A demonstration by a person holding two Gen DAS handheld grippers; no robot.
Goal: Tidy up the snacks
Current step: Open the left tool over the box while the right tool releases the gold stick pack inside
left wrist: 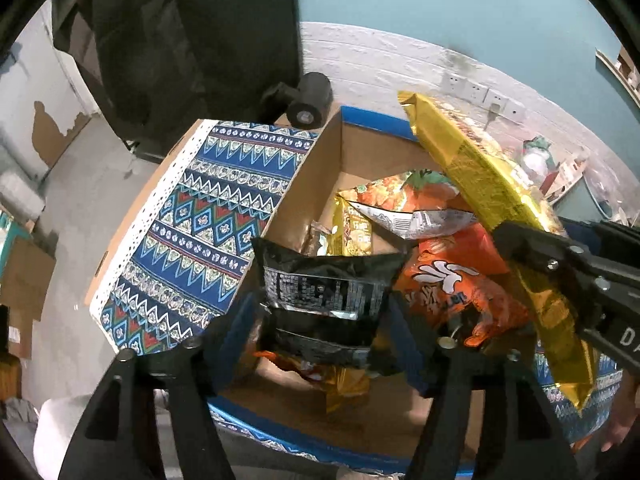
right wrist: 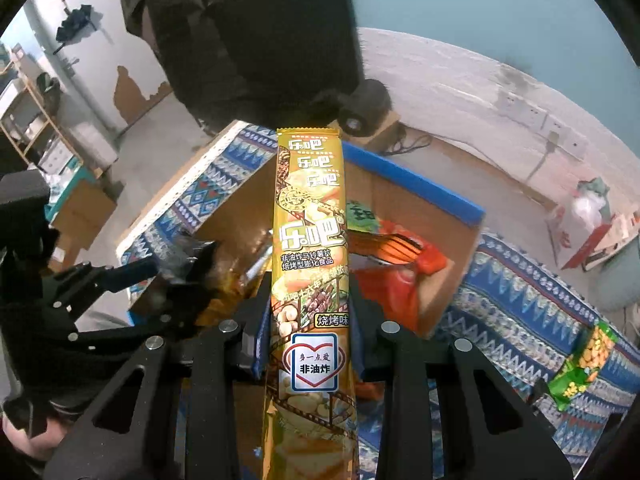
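My left gripper (left wrist: 324, 312) is shut on a black snack bag (left wrist: 326, 284) and holds it over the open cardboard box (left wrist: 304, 176). The box holds an orange bag (left wrist: 452, 276), a carrot-print bag (left wrist: 404, 196) and small gold packs (left wrist: 354, 232). My right gripper (right wrist: 308, 320) is shut on a long gold chip pack (right wrist: 310, 248), upright above the box's near edge. That pack also shows in the left wrist view (left wrist: 492, 184), with the right gripper (left wrist: 560, 264) clamped on it. The left gripper (right wrist: 176, 280) shows at the left of the right wrist view.
The box (right wrist: 412, 188) sits on a blue patterned tablecloth (left wrist: 192, 216). A green snack bag (right wrist: 580, 364) lies on the cloth (right wrist: 520, 300) to the right. A black roll (left wrist: 312, 100) stands behind the box. A person in dark clothes (right wrist: 256, 40) stands behind the table.
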